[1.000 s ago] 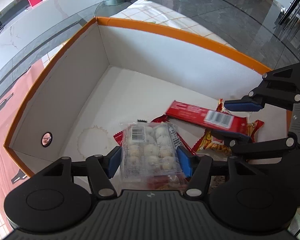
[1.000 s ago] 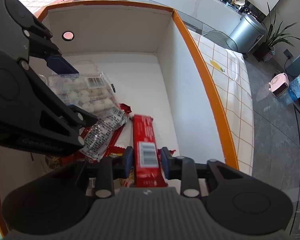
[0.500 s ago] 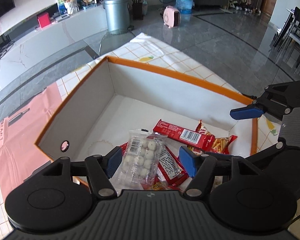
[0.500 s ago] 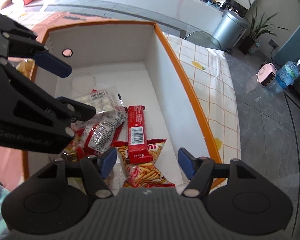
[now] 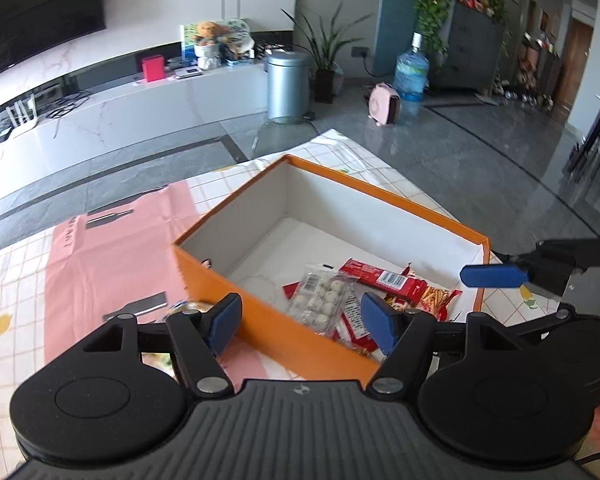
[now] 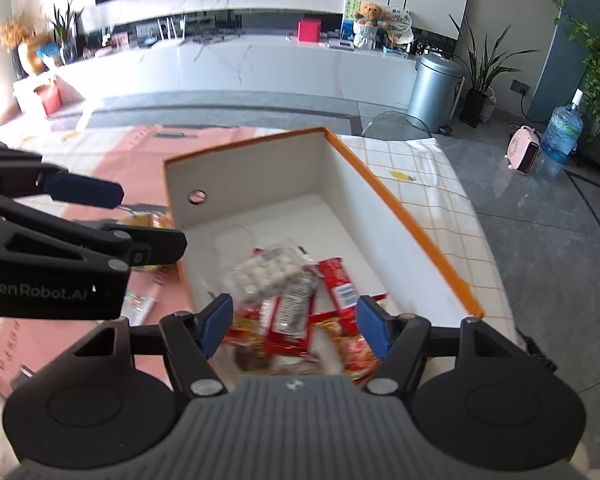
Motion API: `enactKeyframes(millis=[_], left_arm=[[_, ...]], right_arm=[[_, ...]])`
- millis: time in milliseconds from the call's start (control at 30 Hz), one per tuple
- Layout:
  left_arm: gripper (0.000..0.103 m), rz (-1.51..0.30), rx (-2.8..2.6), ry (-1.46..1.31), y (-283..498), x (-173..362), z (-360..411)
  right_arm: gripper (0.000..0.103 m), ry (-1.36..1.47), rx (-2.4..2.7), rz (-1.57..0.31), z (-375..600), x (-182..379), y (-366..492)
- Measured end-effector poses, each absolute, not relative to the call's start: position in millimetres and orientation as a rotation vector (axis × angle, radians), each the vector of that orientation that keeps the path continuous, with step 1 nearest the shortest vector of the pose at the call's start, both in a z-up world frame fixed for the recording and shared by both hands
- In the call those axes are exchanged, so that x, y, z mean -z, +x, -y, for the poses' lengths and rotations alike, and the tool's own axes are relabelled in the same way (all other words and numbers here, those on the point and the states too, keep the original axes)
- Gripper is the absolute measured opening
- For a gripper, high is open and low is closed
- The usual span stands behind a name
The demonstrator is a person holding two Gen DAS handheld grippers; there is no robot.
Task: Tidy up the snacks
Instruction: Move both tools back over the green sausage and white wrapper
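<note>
Snacks lay heaped in the near corner of the orange box (image 5: 284, 332), white inside: a clear pack of small white balls (image 5: 320, 296) on top, a long red bar (image 5: 380, 278) with a white barcode label beside it, a red bag of stick snacks (image 5: 432, 294) under the bar, and a red-and-silver wrapper (image 6: 294, 308) under the clear pack. The far half of the box floor was bare, which suggested they had simply been dropped at the edge nearest the person, not arranged. Print on the wrappers was too small or blurred to read; only the barcode showed. The left hand-held gripper (image 5: 302, 326) hovered above the near wall of the box, blue pads well apart, nothing between them. The right hand-held gripper (image 6: 294, 326) hung over the pile, likewise spread wide and empty. Both being raised and empty fitted a pause between placements. White lettering on the left unit's side, seen from the right wrist view, read "GenRobot.AI". Outside the box, by its left wall, a yellowish packet (image 6: 146, 220) lay on the desk (image 5: 28, 276), probably the next one to collect, though much of it was hidden. The desk carried a checked cloth with lemon prints and a pink sheet (image 5: 112, 240) with dark markings I could not read. Beyond stood a steel bin (image 5: 288, 84), a water jug (image 5: 411, 74) and potted plants.
</note>
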State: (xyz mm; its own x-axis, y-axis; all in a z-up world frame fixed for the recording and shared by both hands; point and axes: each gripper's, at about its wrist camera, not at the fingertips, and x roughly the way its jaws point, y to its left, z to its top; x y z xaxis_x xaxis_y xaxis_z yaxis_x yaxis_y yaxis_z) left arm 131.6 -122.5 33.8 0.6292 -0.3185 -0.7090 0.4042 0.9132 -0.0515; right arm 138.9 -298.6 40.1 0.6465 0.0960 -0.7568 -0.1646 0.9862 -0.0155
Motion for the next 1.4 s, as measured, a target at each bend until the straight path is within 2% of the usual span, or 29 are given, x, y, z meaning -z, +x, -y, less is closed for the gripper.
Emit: enactKeyframes(millis=[167, 533, 967, 1000, 1100, 1400], left_arm=[[0.081, -0.751, 0.314, 0.077, 108, -33, 87], [0.081, -0.797, 0.147, -0.038, 80, -7, 6], [0.081, -0.854, 0.122, -0.169, 56, 48, -66], [0.082, -0.858, 0.119, -0.172, 56, 51, -69], [0.084, -0.868, 0.116, -0.188, 59, 61, -77], [0.086, -0.91, 0.104, -0.2, 77, 89, -90]], right_arm=[[0.066, -0.034, -0.178, -0.829, 269, -33, 117], [0.066, 0.066, -0.114, -0.799, 211, -3, 88], [0.066, -0.003, -0.136, -0.808, 151, 43, 75], [0.067, -0.011, -0.14, -0.813, 147, 46, 77], [0.077, -0.033, -0.143, -0.827, 138, 56, 86], [0.077, -0.074, -0.137, -0.911, 124, 90, 123]])
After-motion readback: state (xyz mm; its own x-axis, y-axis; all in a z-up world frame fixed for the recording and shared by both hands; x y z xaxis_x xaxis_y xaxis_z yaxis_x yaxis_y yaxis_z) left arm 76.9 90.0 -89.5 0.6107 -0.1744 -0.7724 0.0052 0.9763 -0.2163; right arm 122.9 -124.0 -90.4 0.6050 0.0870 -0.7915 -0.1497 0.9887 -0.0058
